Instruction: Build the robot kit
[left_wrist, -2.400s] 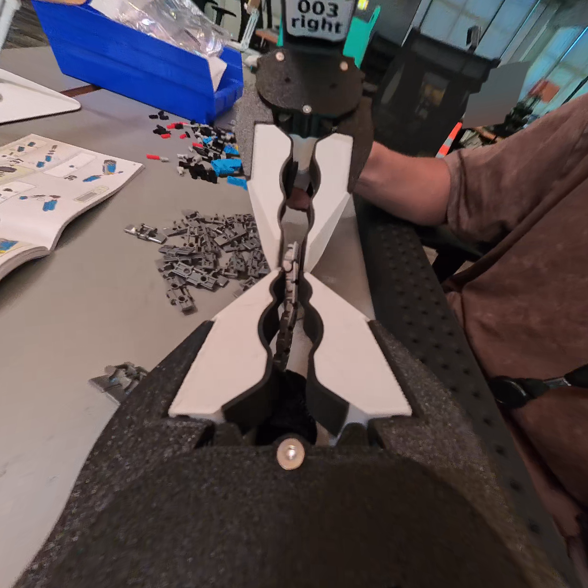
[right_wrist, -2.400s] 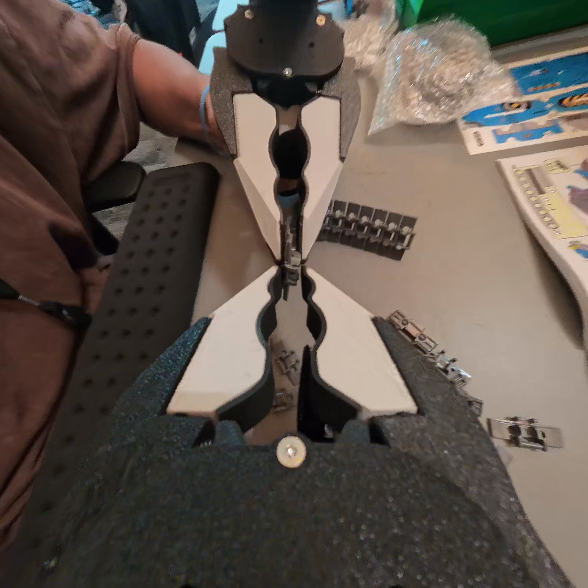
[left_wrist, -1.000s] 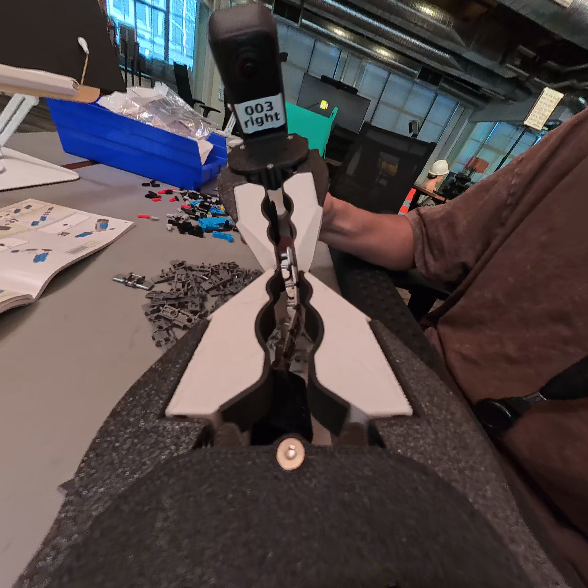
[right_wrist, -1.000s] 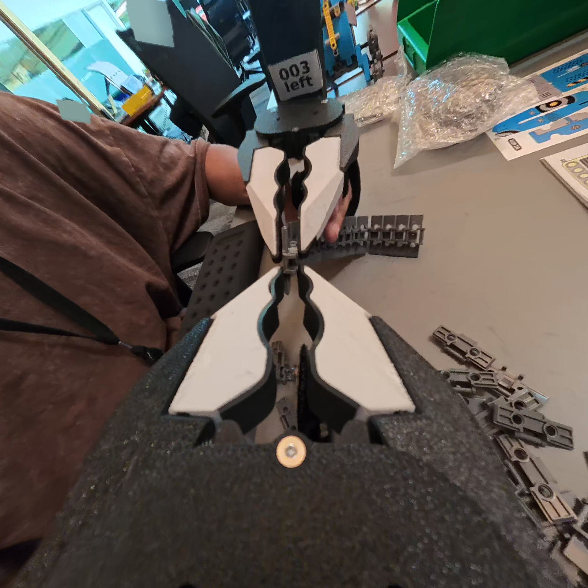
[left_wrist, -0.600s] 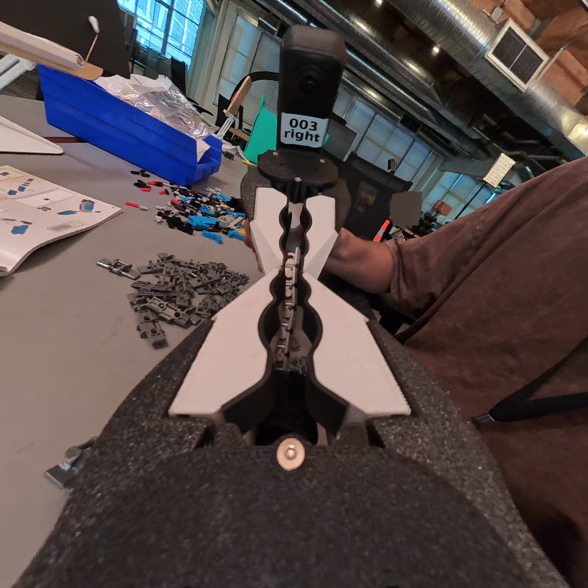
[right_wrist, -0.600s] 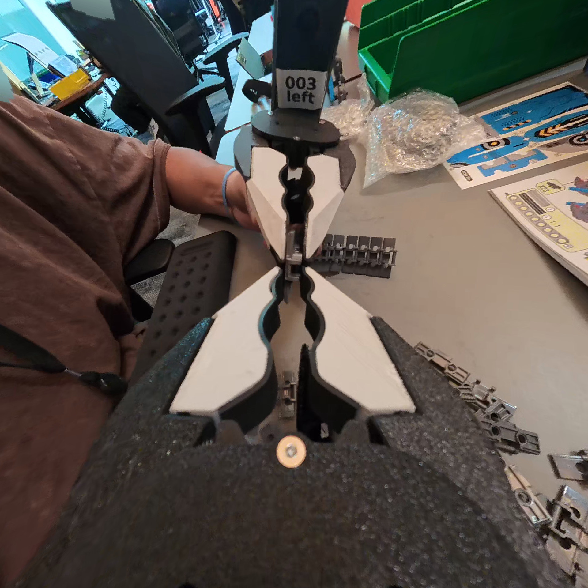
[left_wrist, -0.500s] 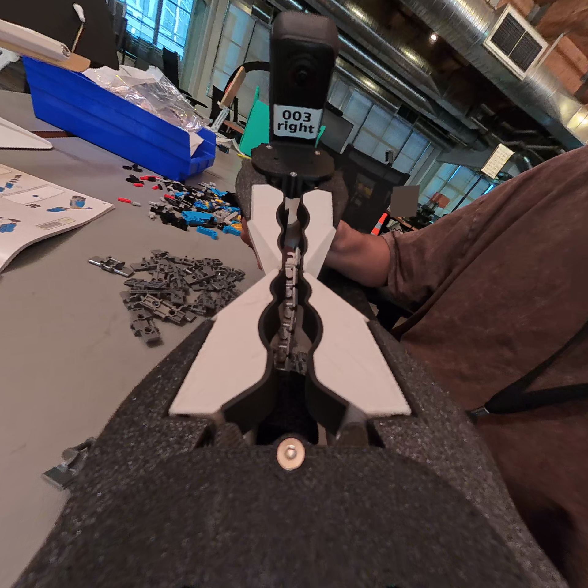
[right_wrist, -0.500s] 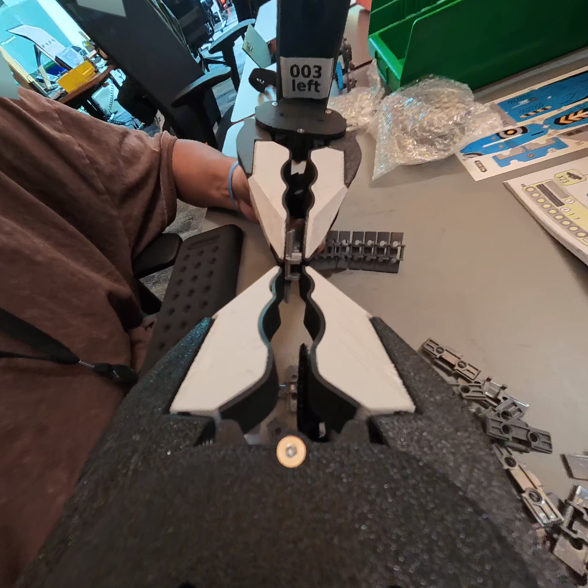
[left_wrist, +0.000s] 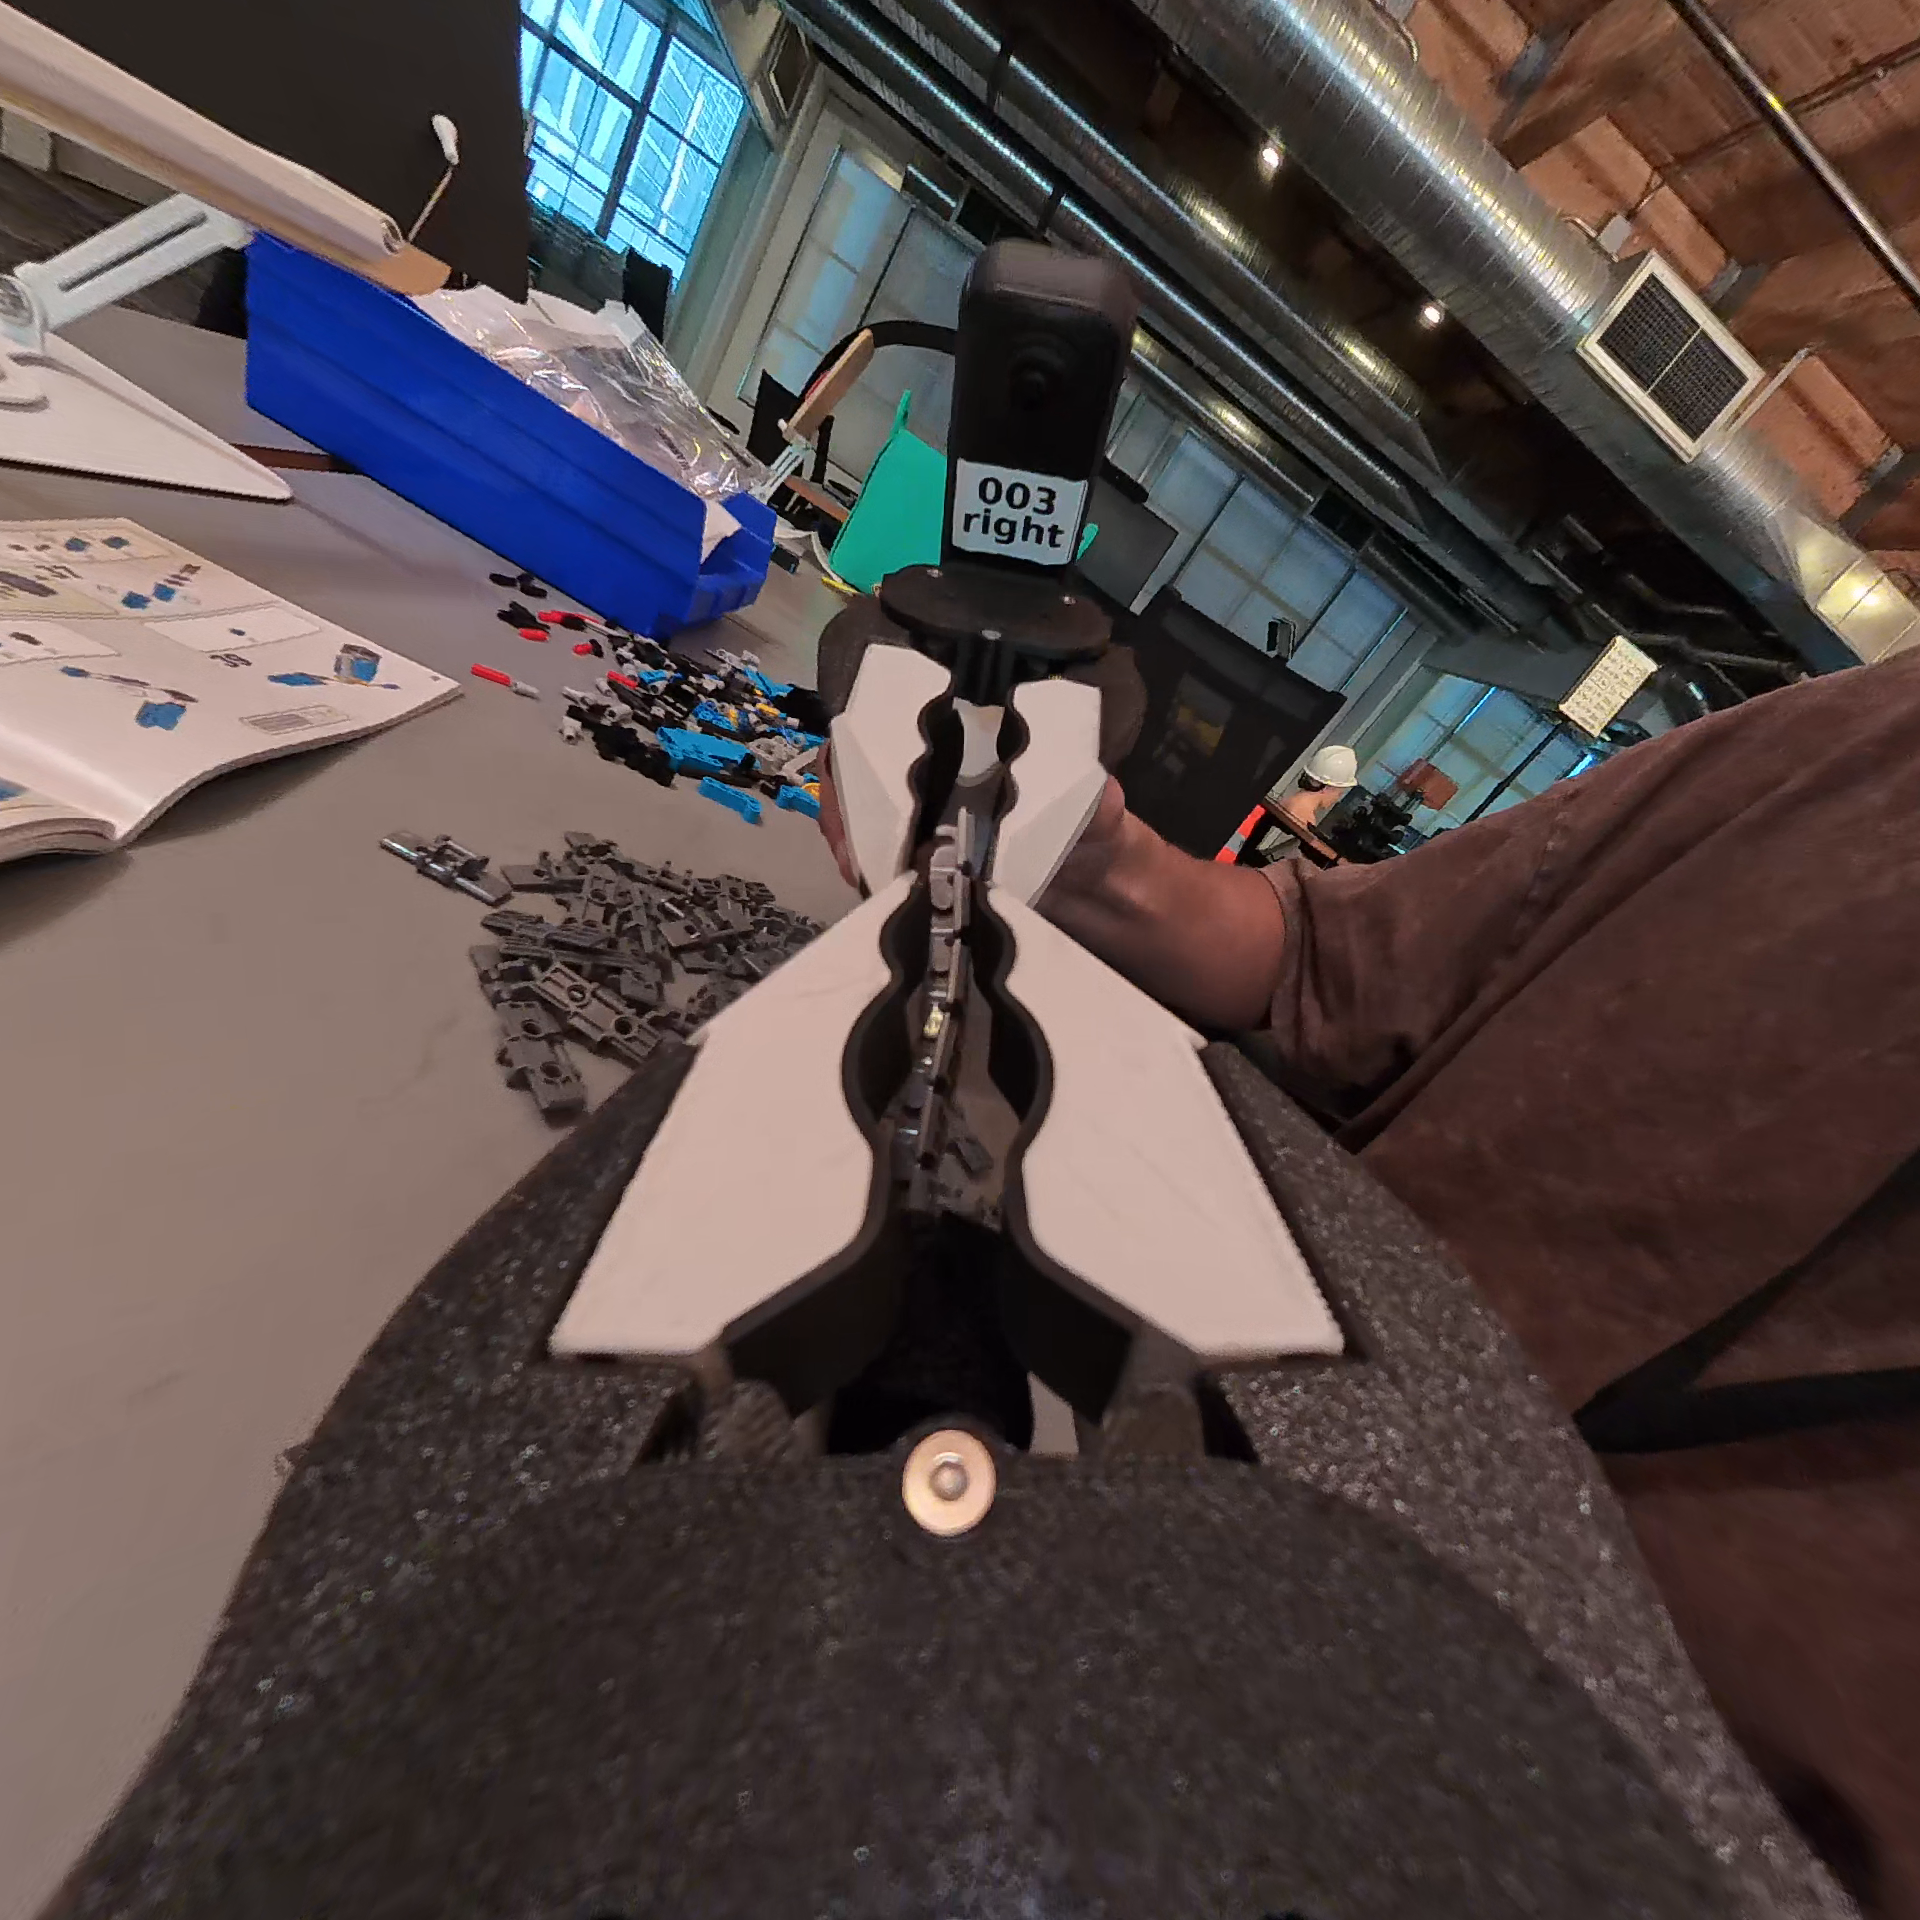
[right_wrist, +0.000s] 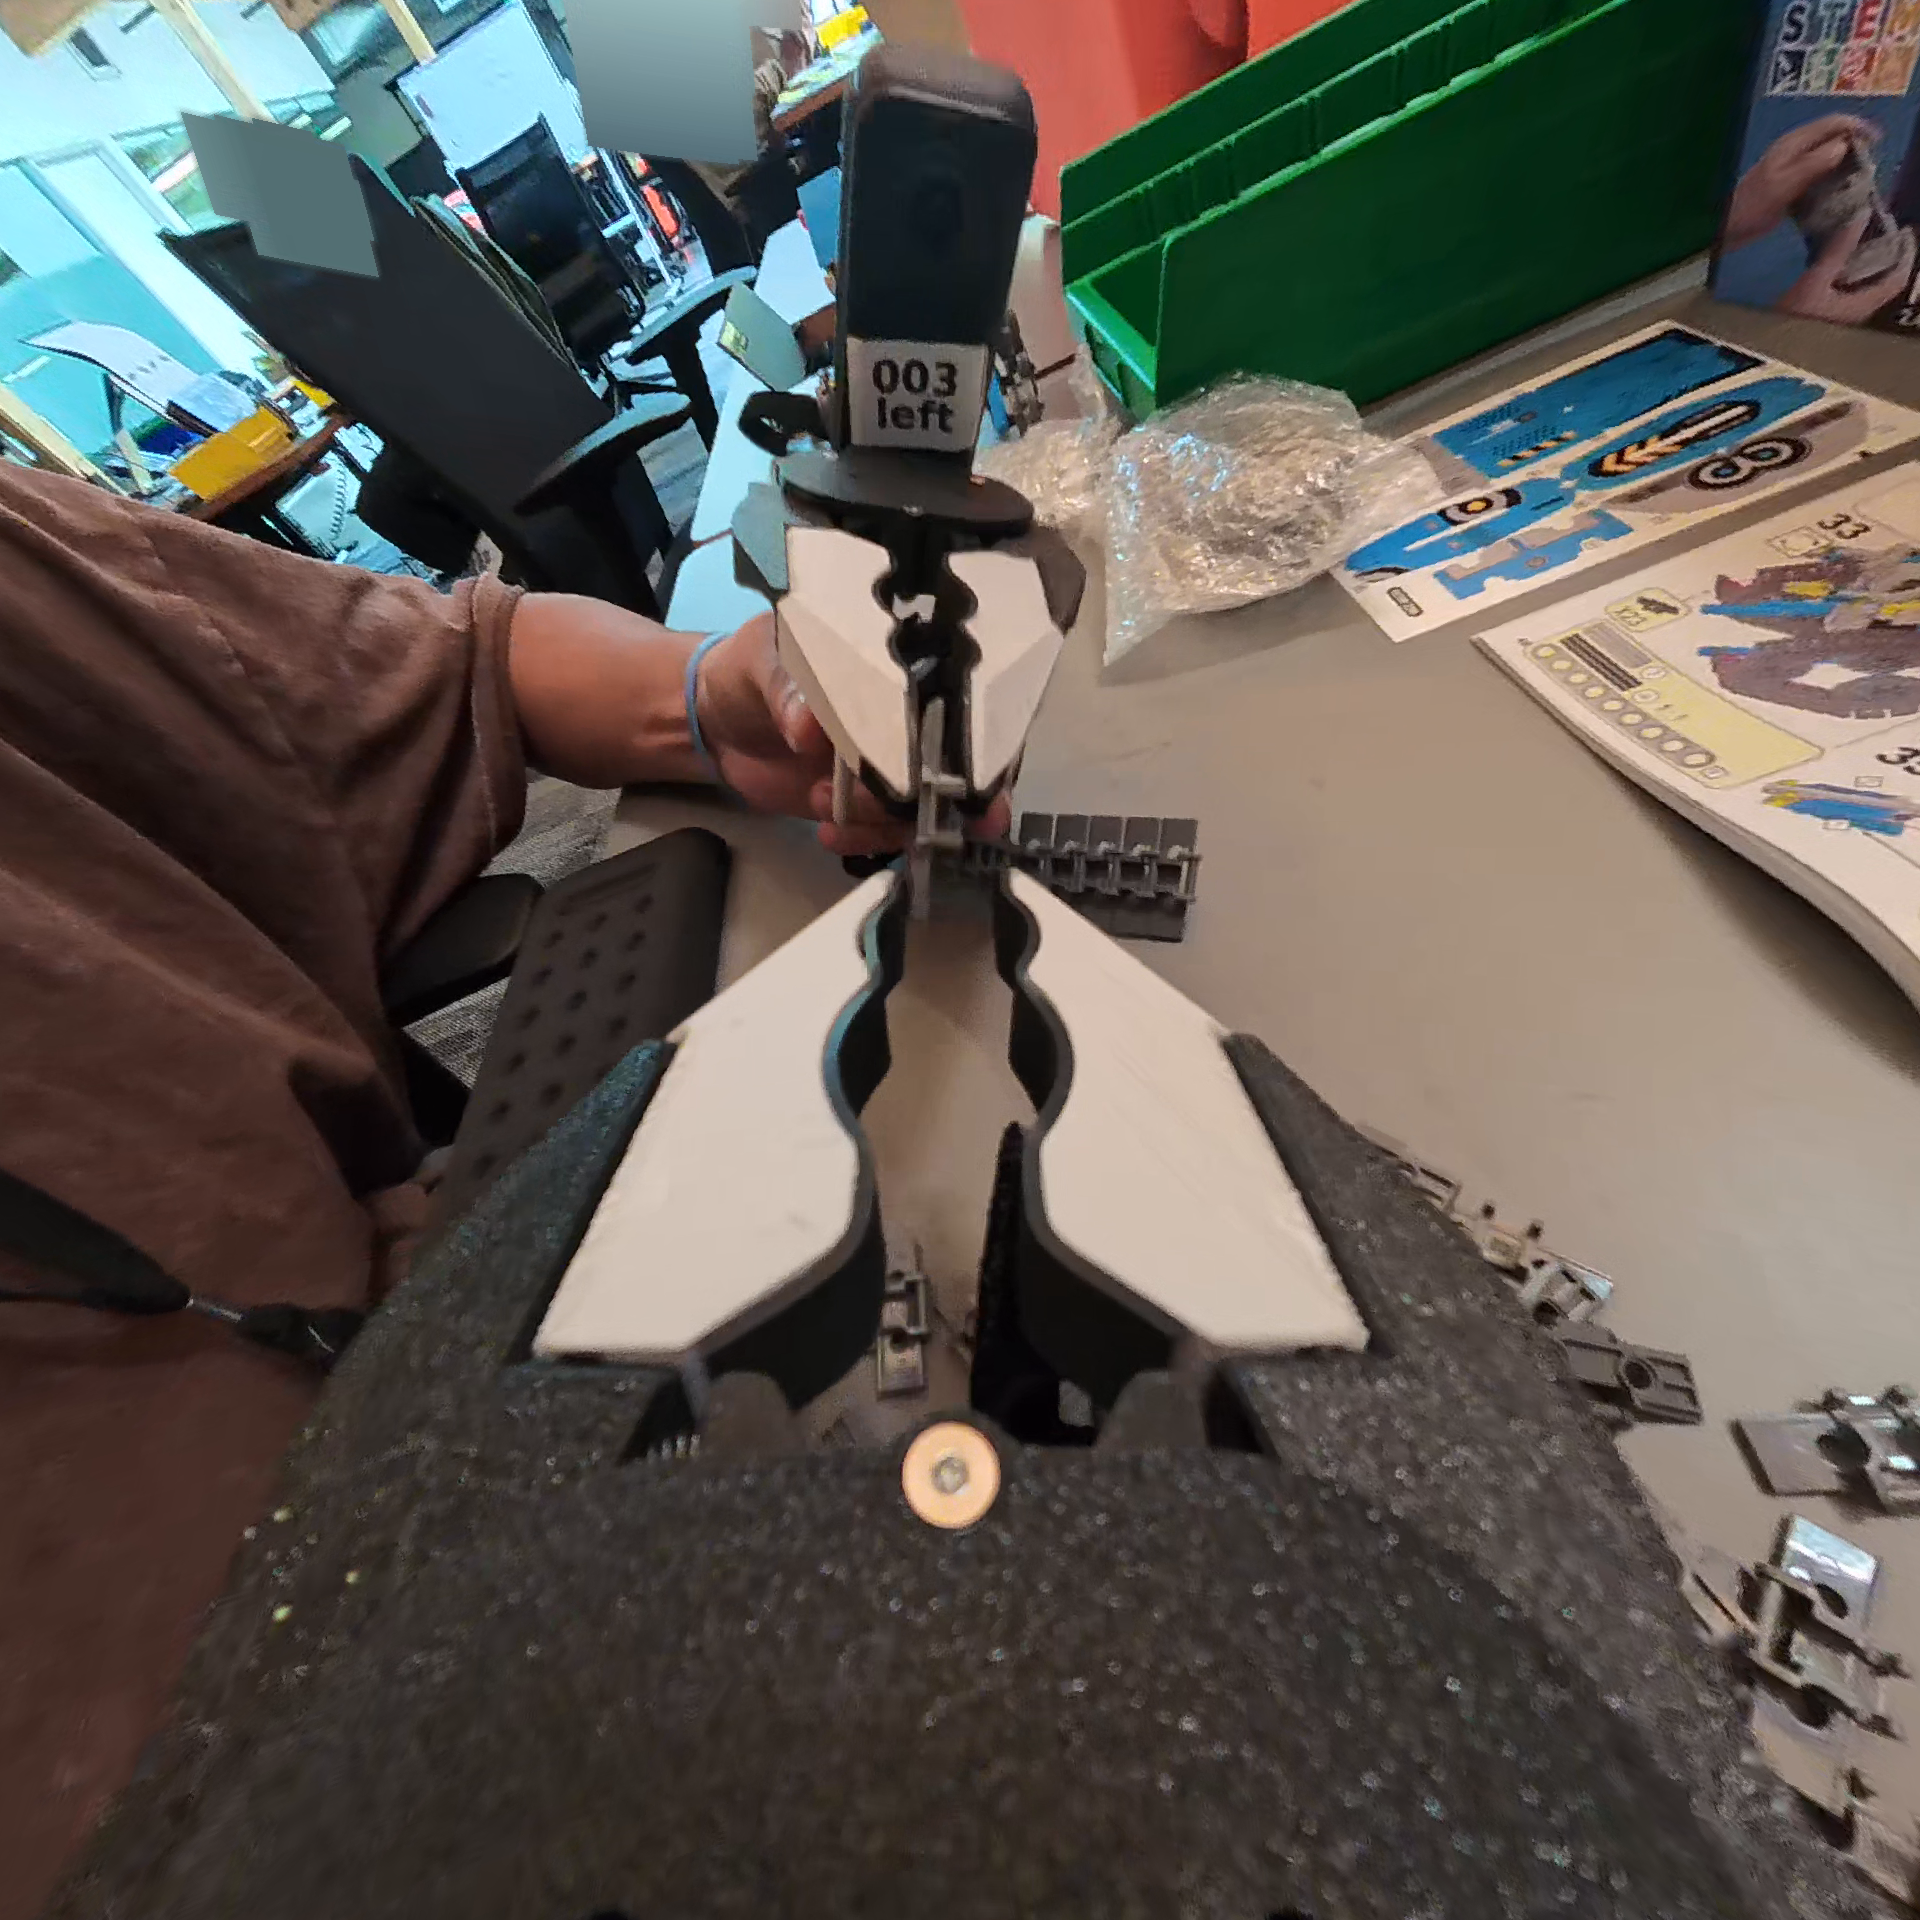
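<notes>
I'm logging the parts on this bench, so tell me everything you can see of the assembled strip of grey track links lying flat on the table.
The track strip is a short row of dark grey plastic links joined side by side, each a flat rectangular plate with a lighter grey connector along one edge. It lies flat on the grey table, straight, plates in one even line. Its near end is hidden behind the two grippers' tips, so its full length cannot be told. Nothing visibly touches it; loose links lie apart from it.
</notes>
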